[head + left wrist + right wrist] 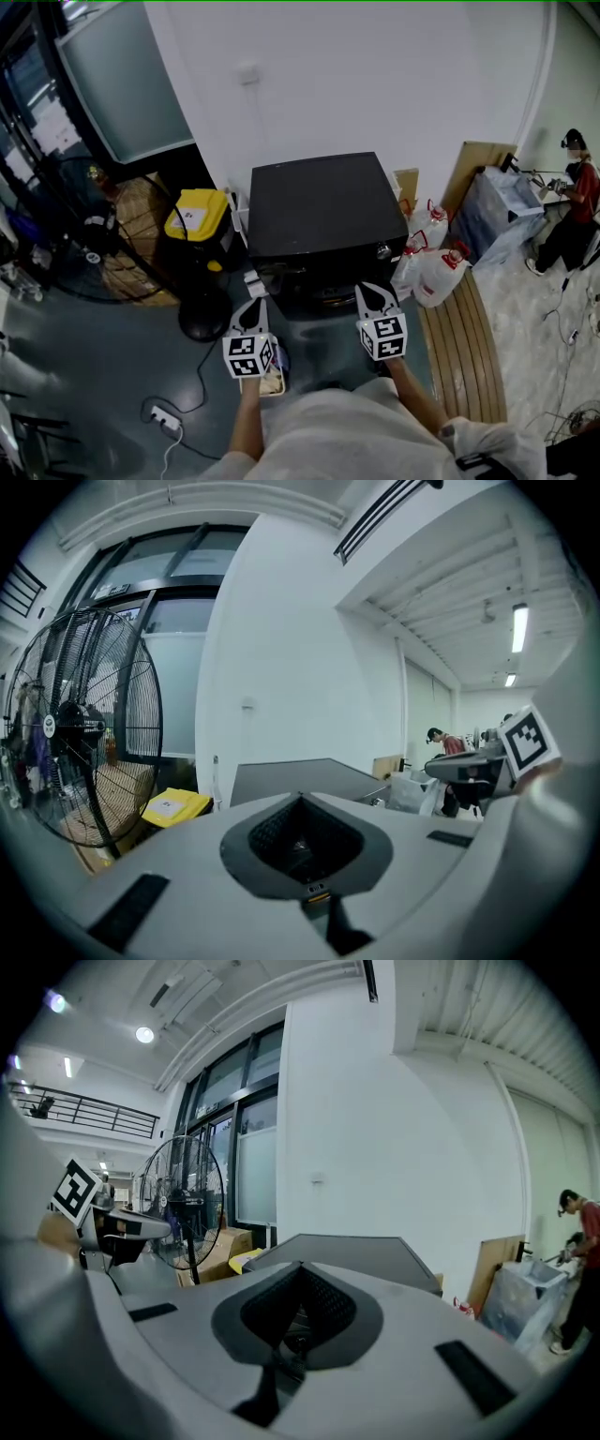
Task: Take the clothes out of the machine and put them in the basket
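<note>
Machine (323,208) dead ahead: a black box against the white wall (375,84), and from the head view I get mostly its flat top. My left hand-held gripper (258,303) hangs near its front left corner and my right hand-held gripper (365,289) near its front right, both aimed at it. Each one's own view shows the jaws pressed together at the tips with nothing between them, and the machine's top edge rises beyond. The front face drops away under that top edge into shadow, so I cannot make out the door or any clothes inside. A big floor fan (89,234) and a yellow bin (199,214) stand to the machine's left, white jugs (436,272) to its right. A small pale thing (274,381) peeks out from under the left hand-held gripper, cut off by it and by my shirt; whether it is the basket I cannot tell.
</note>
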`<state>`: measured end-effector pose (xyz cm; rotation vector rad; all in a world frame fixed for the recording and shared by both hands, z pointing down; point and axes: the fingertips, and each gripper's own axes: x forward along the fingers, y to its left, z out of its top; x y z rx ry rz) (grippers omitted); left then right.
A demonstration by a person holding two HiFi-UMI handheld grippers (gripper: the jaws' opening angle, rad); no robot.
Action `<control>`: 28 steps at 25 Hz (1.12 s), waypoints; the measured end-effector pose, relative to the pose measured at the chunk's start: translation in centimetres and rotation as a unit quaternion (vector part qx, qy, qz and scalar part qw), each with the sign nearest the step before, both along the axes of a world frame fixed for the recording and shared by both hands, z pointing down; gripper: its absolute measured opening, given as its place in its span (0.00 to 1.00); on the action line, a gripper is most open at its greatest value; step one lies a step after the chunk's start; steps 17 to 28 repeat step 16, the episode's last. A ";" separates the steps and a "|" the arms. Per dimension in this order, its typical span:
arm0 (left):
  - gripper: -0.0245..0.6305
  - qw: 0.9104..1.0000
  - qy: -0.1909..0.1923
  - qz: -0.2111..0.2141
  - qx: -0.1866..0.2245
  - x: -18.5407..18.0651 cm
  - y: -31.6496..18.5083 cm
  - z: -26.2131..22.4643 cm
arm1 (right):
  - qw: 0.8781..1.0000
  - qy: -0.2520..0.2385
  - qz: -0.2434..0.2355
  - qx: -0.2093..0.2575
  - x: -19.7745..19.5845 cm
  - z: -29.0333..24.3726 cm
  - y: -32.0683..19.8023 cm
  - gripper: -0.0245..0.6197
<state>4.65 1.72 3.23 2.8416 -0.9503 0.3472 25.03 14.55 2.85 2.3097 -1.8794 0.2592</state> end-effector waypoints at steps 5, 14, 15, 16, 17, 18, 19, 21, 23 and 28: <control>0.07 1.000 0.000 0.006 0.005 0.7 -0.2 -0.2 | 1.000 -0.005 -0.001 0.001 0.1 0.1 -0.4 0.07; 0.07 1.000 0.001 0.003 0.003 0.9 -0.7 0.3 | 1.000 0.004 -0.006 -0.003 0.1 0.5 -0.9 0.07; 0.07 1.000 0.001 0.003 0.003 0.9 -0.8 0.3 | 1.000 0.004 -0.006 -0.003 0.1 0.6 -1.0 0.07; 0.07 1.000 0.002 0.003 0.003 1.0 -0.8 0.3 | 1.000 0.004 -0.007 -0.004 0.1 0.6 -1.0 0.07; 0.07 1.000 0.002 0.003 0.003 1.0 -0.8 0.3 | 1.000 0.004 -0.007 -0.004 0.1 0.6 -1.0 0.07; 0.07 1.000 0.002 0.003 0.003 1.0 -0.8 0.3 | 1.000 0.004 -0.007 -0.004 0.1 0.6 -1.0 0.07; 0.07 1.000 0.002 0.003 0.003 1.0 -0.8 0.3 | 1.000 0.004 -0.007 -0.004 0.1 0.6 -1.0 0.07; 0.07 1.000 0.002 0.003 0.003 1.0 -0.8 0.3 | 1.000 0.004 -0.007 -0.004 0.1 0.6 -1.0 0.07; 0.07 1.000 0.002 0.003 0.003 1.0 -0.8 0.3 | 1.000 0.004 -0.007 -0.004 0.1 0.6 -1.0 0.07; 0.07 1.000 0.002 0.003 0.003 1.0 -0.8 0.3 | 1.000 0.004 -0.007 -0.004 0.1 0.6 -1.0 0.07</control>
